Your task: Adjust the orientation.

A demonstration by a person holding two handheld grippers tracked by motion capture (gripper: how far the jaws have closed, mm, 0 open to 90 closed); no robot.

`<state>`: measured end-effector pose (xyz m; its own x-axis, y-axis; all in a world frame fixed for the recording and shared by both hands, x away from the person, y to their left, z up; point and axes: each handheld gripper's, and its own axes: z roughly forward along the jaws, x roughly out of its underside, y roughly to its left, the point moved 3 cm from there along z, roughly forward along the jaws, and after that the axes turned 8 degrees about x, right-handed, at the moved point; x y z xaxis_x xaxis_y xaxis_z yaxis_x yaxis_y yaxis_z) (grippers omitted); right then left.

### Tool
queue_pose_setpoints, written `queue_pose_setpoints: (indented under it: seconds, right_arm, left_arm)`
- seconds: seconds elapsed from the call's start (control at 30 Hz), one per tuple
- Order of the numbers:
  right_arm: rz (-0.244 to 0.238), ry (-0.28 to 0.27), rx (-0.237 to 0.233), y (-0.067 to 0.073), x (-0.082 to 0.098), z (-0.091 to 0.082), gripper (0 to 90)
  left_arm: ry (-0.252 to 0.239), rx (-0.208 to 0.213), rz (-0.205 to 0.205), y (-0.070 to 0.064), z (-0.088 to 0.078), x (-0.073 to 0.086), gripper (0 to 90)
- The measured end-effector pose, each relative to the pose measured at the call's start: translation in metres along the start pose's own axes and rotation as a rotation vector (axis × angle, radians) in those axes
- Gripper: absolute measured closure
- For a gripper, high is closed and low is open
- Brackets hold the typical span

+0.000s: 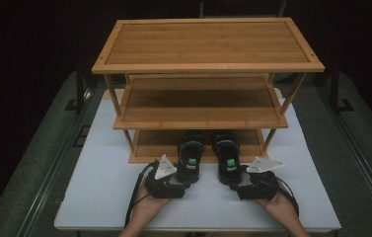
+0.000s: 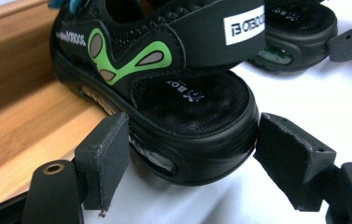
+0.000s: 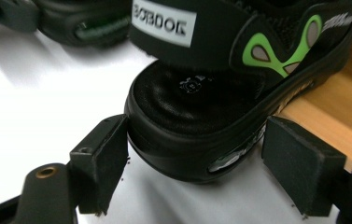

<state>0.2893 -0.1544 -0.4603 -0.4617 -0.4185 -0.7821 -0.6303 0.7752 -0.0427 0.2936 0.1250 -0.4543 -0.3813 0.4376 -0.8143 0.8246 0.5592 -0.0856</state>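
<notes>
The high view looks down from above the person's side, facing the far wooden shelf across the white table. The left gripper view sits very close behind the heel of the left sandal, low near the table. The right gripper view sits just as close behind the right sandal. Both gripper views share the two sandals, the table and the shelf's bottom board

White heel-strap label on left sandal reading mirrored "BOBDOG", same name along its side, right sandal heel label upside-down "BOBDOG", insole prints unreadable
</notes>
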Motion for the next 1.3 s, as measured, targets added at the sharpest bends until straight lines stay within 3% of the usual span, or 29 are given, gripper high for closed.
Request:
queue_pose_setpoints:
  seconds: [0.47, 0.57, 1.3]
  right_arm:
    - [-0.011, -0.031, -0.036, -0.007, -0.017, 0.007, 23.3]
    - [-0.022, -0.005, -0.019, -0.005, -0.02, 0.016, 23.4]
    - [0.021, -0.058, -0.002, -0.003, -0.029, 0.033, 24.6]
  left_arm:
    - [-0.007, -0.006, -0.008, 0.005, 0.014, -0.01, 26.9]
    - [-0.007, -0.003, -0.01, 0.006, 0.016, -0.012, 27.1]
    - [-0.032, -0.036, -0.014, 0.012, 0.035, -0.023, 26.9]
